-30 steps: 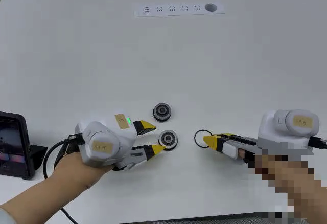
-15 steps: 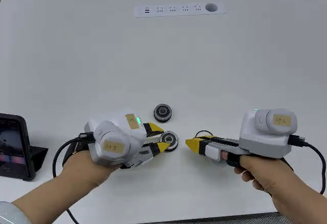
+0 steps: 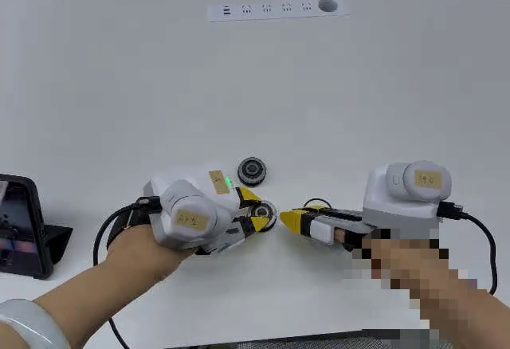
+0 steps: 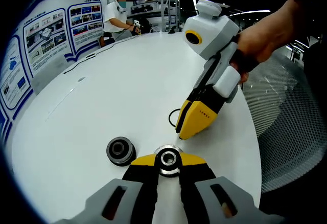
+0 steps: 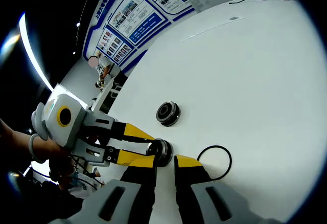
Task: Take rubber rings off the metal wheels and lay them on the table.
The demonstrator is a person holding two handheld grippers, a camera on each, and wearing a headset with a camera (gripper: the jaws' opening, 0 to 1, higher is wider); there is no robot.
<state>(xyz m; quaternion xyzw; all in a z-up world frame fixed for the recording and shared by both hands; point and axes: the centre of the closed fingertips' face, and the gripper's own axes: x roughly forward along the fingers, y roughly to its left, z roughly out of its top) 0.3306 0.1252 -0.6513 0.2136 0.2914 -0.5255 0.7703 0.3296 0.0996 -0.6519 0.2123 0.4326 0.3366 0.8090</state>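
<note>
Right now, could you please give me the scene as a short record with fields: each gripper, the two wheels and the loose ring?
left gripper: shut on the near wheel, one jaw on each side of it
right gripper: shut, holds nothing, tip close to the near wheel
far wheel: on the table, free, with a dark outer band
rubber ring: loose, flat on the table beside the right gripper
background: power strip toward the far side of the table
</note>
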